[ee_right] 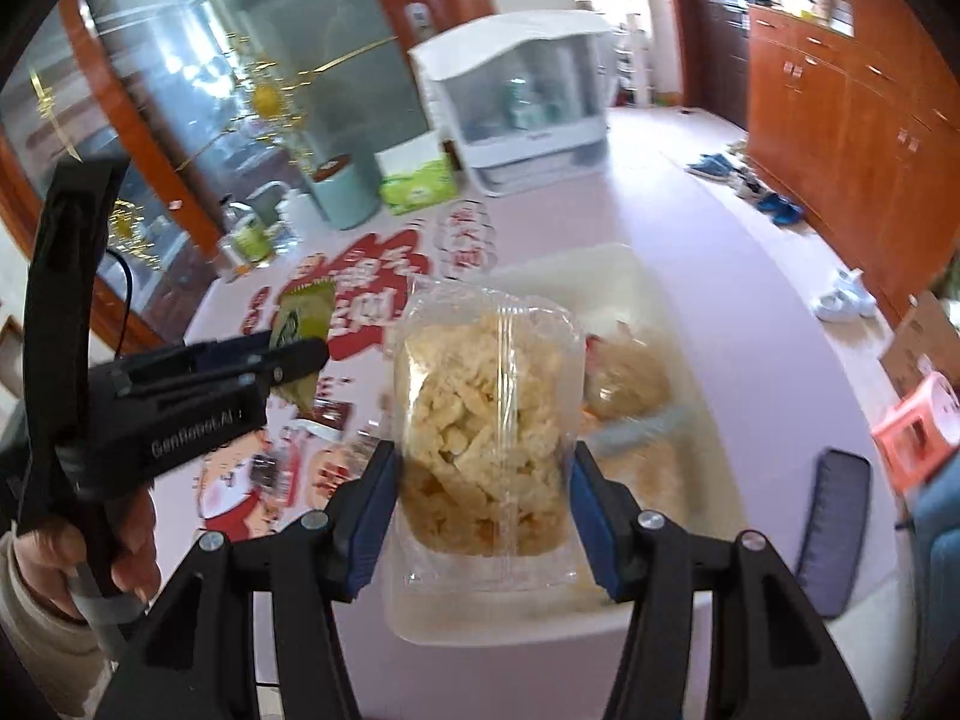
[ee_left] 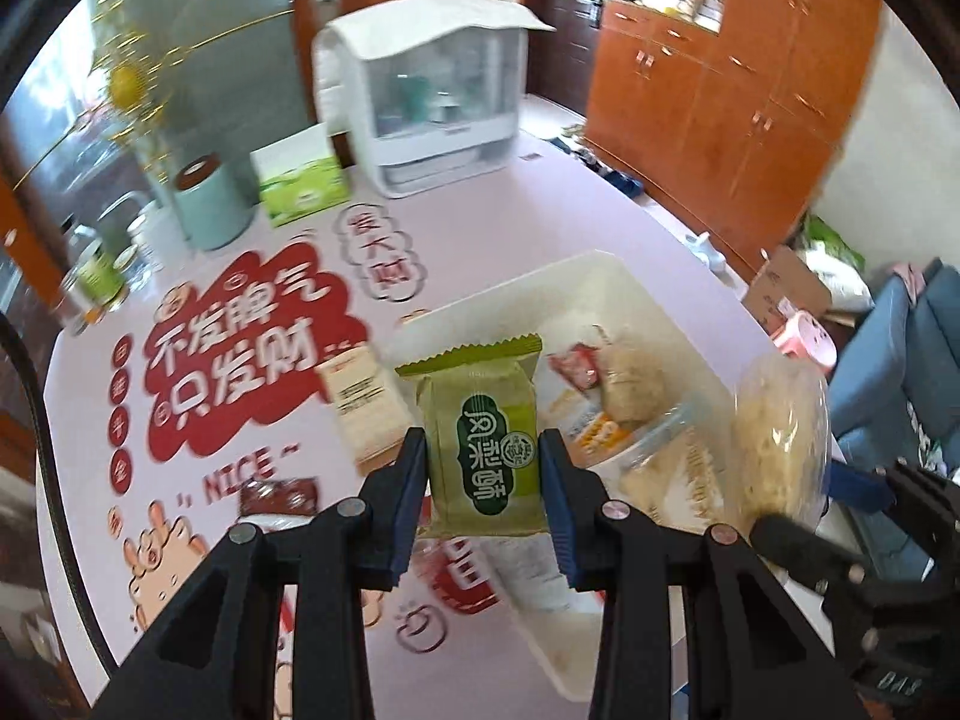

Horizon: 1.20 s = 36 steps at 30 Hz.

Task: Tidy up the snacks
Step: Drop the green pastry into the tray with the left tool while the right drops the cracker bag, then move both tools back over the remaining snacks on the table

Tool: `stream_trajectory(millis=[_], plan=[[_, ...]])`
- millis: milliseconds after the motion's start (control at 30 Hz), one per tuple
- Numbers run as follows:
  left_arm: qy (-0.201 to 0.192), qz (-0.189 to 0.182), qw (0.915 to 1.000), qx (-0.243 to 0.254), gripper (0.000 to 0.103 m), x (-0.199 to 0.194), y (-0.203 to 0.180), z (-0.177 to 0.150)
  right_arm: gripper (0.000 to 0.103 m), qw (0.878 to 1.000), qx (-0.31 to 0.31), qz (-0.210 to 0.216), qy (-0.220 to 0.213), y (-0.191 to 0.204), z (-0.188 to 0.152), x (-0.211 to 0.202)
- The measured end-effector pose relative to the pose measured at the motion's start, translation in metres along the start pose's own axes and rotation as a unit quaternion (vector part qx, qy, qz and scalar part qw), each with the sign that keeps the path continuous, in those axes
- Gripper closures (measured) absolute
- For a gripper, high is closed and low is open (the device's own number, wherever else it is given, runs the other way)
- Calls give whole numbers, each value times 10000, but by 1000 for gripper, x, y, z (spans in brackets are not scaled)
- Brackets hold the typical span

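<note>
A green pastry packet [ee_left: 485,438] is clamped in the left tongs [ee_left: 485,474], and a clear bag of crispy snacks [ee_right: 487,432] in the right tongs [ee_right: 485,501], above a white bin [ee_left: 600,276] on the tabletop [ee_left: 540,180].

There are 2 grippers: the left gripper [ee_left: 483,462] and the right gripper [ee_right: 483,504]. 1 green pastry packet [ee_left: 483,438] and 1 clear bag of pale crisps [ee_right: 489,426] are raised above the table. 1 white bin [ee_left: 606,276] holds several wrapped snacks, too blurred to count. On the table: 1 cream snack packet [ee_left: 366,408], 1 brown snack packet [ee_left: 279,495], 1 green tissue box [ee_left: 300,177], 1 mint canister [ee_left: 210,201] and 1 white cabinet [ee_left: 432,102].
</note>
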<state>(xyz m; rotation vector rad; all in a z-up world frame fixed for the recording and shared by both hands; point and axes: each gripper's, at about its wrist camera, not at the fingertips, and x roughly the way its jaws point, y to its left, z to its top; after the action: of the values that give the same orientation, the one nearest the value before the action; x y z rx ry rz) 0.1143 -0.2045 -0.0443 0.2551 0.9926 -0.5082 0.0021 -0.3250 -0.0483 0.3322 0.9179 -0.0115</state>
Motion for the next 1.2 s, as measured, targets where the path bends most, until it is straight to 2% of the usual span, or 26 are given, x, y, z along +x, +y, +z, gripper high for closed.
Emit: stream_trajectory(millis=[133,300,333,367,400,433,467,1200], plan=[[54,25,9997,228,68,19,-26,14,47,9996,218,-134,146,-22,-8,4],[80,88,9995,278,67,33,-42,29,47,9990,258,-213,284,-32,-7,12],[76,101,9996,269,63,34,-43,32,46,9990,237,-210,307,-32,-6,13],[70,98,9996,275,55,35,-44,34,47,9990,203,-222,324,-32,-7,14],[53,126,9995,271,29,34,-44,35,47,9991,147,-249,322,-31,-6,15],[19,169,9995,254,7,33,-43,34,46,9991,98,-281,307,-30,-7,15],[-105,253,9994,208,3,29,-42,34,46,9991,62,-297,296,-29,-6,15],[-399,496,9978,177,3,-5,-20,14,46,9991,73,-215,348,-18,-4,19]])
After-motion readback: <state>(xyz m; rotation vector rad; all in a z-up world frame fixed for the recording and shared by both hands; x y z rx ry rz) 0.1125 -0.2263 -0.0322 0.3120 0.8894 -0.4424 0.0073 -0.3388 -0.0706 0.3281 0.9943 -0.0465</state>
